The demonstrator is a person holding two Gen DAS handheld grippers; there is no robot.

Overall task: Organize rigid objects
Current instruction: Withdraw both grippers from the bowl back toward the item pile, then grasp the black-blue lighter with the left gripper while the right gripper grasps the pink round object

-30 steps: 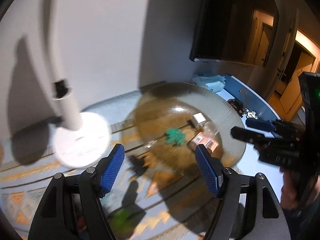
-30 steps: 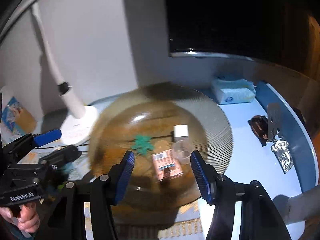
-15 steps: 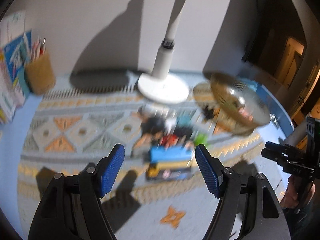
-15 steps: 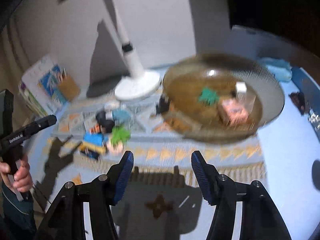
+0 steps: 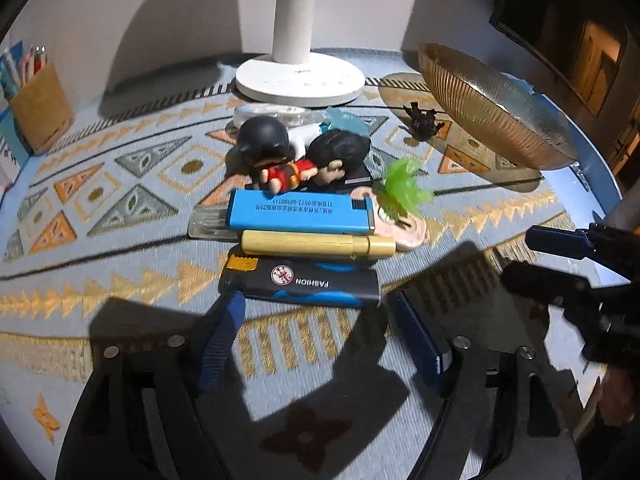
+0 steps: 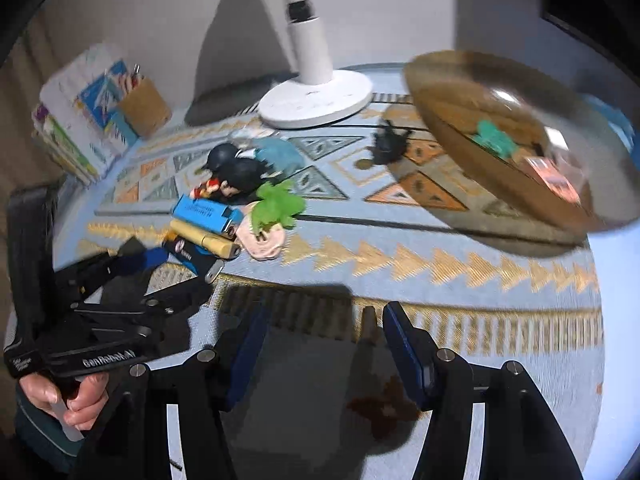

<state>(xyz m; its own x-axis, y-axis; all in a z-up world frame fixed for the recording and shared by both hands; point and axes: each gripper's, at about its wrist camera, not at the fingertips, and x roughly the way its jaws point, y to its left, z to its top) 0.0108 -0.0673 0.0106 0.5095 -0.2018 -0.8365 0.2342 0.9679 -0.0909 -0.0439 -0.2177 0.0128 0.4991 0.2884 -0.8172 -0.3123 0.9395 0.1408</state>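
A pile of small objects lies on the patterned mat: a black lighter marked FASHION (image 5: 300,283), a gold tube (image 5: 316,245), a blue lighter (image 5: 300,212), two dark-haired figurines (image 5: 288,156), a green toy on a pink base (image 5: 404,192). My left gripper (image 5: 320,340) is open just in front of the black lighter. My right gripper (image 6: 322,346) is open and empty over the mat's near edge. An amber glass bowl (image 6: 516,136) at the right holds a teal toy (image 6: 494,138) and an orange box (image 6: 554,174).
A white lamp base (image 5: 300,76) stands behind the pile. A small dark figure (image 5: 422,120) lies beside the bowl (image 5: 492,108). A brown pen holder (image 5: 38,108) and books (image 6: 76,120) stand at the far left. The table edge curves at the right.
Both grippers have swung left from the bowl to the pile and dropped lower. My left gripper has come close to the black lighter. Both stayed open.
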